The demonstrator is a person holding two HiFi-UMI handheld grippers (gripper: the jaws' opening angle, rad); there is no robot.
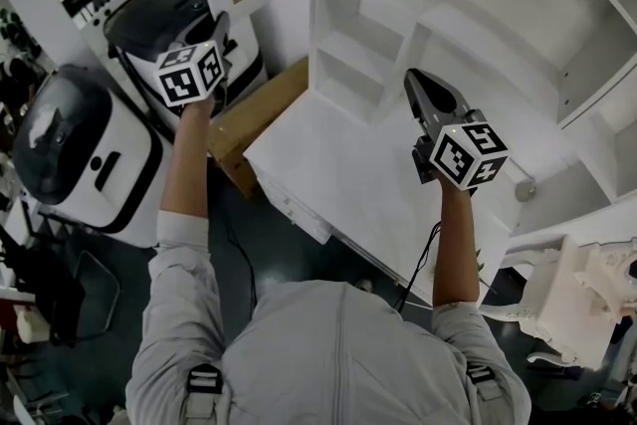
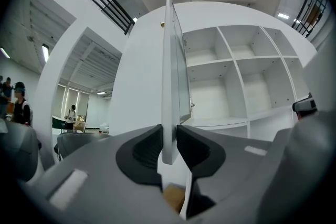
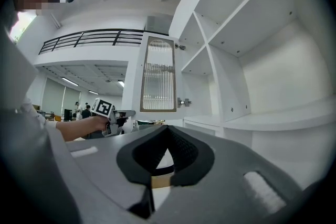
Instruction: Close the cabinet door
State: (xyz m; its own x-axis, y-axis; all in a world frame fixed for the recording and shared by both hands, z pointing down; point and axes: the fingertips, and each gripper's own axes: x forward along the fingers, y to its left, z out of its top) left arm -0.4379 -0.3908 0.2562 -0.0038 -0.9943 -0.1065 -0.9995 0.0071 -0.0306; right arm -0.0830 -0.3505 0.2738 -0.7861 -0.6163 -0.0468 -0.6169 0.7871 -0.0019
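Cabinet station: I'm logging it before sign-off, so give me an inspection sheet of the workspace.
Surface: white countertop, nothing seen on it.
Job's things: cabinet door open, swung out from the shelves.
Clutter: cardboard box beside the countertop.
Grippers: left gripper clamped on the door's edge; right gripper shut, empty.
Cables: black cable hanging below right gripper.
Surroundings: white appliances at left.

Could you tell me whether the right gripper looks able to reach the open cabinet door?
Probably yes: nothing stands between the right gripper and the cabinet door, though the left gripper clamps its edge.
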